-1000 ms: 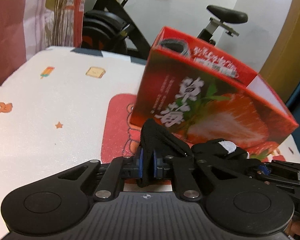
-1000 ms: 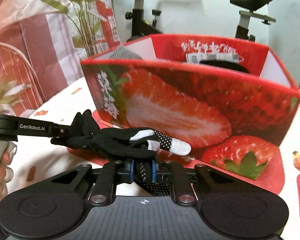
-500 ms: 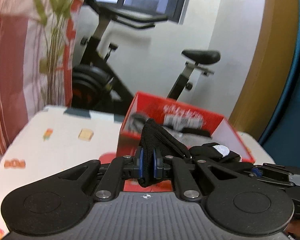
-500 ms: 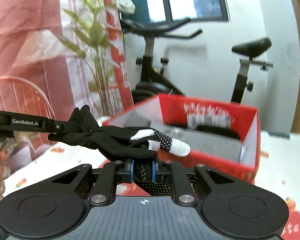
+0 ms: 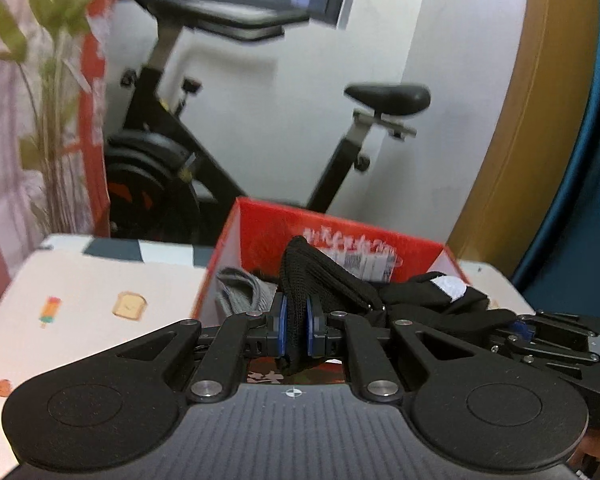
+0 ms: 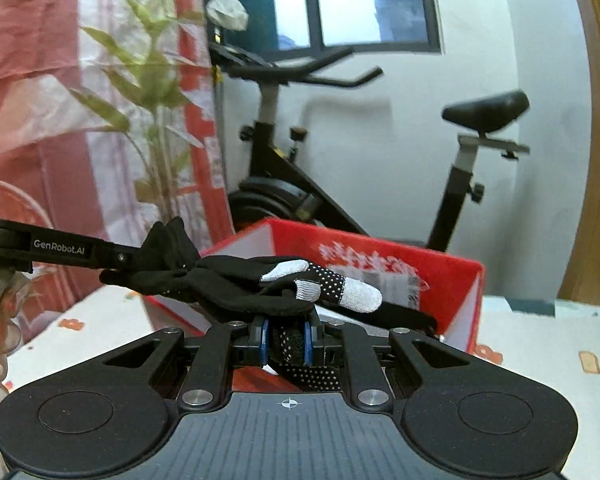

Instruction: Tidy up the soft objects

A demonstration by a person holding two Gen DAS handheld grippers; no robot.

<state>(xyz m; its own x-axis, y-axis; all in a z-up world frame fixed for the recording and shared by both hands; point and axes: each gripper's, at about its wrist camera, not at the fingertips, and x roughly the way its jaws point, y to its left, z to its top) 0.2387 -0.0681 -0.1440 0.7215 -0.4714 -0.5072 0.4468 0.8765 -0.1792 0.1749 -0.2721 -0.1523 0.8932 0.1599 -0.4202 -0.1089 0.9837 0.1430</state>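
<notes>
While hidden rightward, grey cloth (image 5: pixel 240 292) shows leftward

The red strawberry box (image 5: pixel 260 220) stands open at the top just beyond both grippers, though a grey knit item (image 5: pixel 240 292) lies at its near left and what seems a black item (image 6: pixel 400 314) along its floor. Left of the box the printed tablecloth (image 5: pixel 80 292) lies bare. Behind the table an exercise bike (image 6: pixel 284 184) and a leafy plant (image 6: pixel 156 128) block the far side.
</notes>
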